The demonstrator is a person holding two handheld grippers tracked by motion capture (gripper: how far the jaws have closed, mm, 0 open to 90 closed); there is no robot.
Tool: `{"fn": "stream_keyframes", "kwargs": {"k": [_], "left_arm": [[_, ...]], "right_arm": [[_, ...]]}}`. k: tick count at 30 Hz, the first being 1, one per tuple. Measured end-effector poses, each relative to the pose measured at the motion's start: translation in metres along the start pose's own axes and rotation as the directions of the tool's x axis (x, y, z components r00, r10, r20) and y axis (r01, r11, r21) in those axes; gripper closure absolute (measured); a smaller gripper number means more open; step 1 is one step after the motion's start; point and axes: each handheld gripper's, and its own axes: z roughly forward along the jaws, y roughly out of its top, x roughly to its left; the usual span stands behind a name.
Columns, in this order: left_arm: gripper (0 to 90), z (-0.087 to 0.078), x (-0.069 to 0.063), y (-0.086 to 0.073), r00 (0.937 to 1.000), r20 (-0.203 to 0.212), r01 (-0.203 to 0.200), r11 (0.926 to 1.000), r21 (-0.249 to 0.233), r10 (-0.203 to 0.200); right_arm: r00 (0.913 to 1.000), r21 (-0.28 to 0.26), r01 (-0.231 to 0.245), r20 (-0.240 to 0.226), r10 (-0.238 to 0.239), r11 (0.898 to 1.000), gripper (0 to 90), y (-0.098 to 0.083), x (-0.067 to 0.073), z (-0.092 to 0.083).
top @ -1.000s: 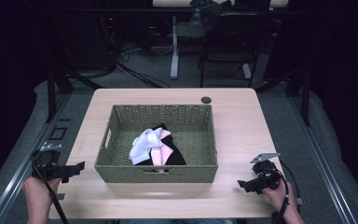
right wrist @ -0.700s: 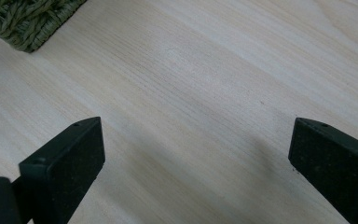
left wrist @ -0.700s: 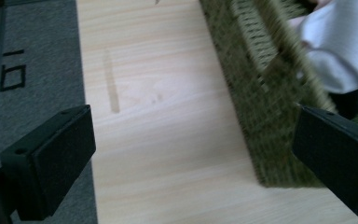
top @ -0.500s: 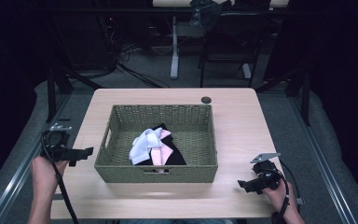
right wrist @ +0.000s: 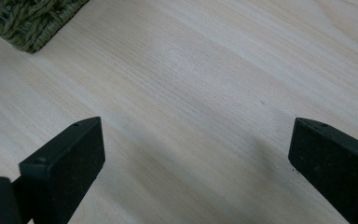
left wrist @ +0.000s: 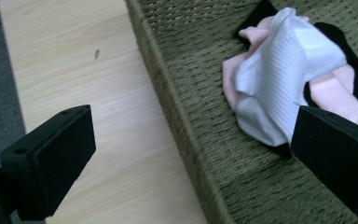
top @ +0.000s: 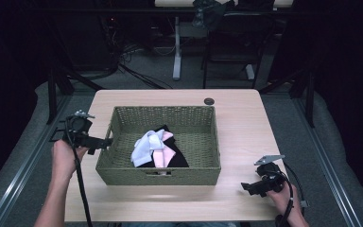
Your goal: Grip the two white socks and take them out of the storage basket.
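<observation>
Hovering your left gripper (top: 105,142) wide open over the green woven basket's (top: 123,174) rim, white ribbed cloth (left wrist: 279,79) inside, right gripper (top: 246,187) open, empty, low over the pale wooden bench (top: 246,127).

The basket's (top: 160,176) woven left wall (left wrist: 177,116) stands between the left tool (top: 105,142) and the cloths (top: 153,147) — above the rim the way is open. Bare counter (top: 246,142) lies wide before the right tool (top: 246,187); a small dark disc (top: 209,101) sits far off.
</observation>
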Motion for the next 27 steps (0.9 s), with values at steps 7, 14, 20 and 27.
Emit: {"fn": "stream_keyframes", "kwargs": {"k": [7, 14, 20, 27], "left_arm": [[0.1, 0.017, -0.011, 0.021, 0.9987, 0.042, -0.03, 0.9993, 0.021, 0.029], [0.1, 0.034, -0.022, 0.037, 0.9951, 0.081, -0.06, 0.9969, 0.051, 0.056], [0.6, 0.05, -0.03, 0.047, 0.9909, 0.114, -0.081, 0.9934, 0.081, 0.071], [3.1, 0.07, -0.042, 0.054, 0.9847, 0.136, -0.125, 0.9847, 0.121, 0.109]], "right_arm": [[1.0, 0.002, -0.002, -0.002, 0.002, 1.0, 3.0, 0.0, 0.0, 0.0], [0.9999, 0.0, -0.004, -0.011, 0.004, 1.0, 3.1, 0.0, 0.0, 0.0], [1.0, 0.004, 0.001, -0.006, -0.001, 1.0, 3.1, 0.0, 0.0, 0.0], [1.0, 0.006, 0.002, -0.009, -0.002, 1.0, 3.1, 0.0, 0.0, 0.0]]}}
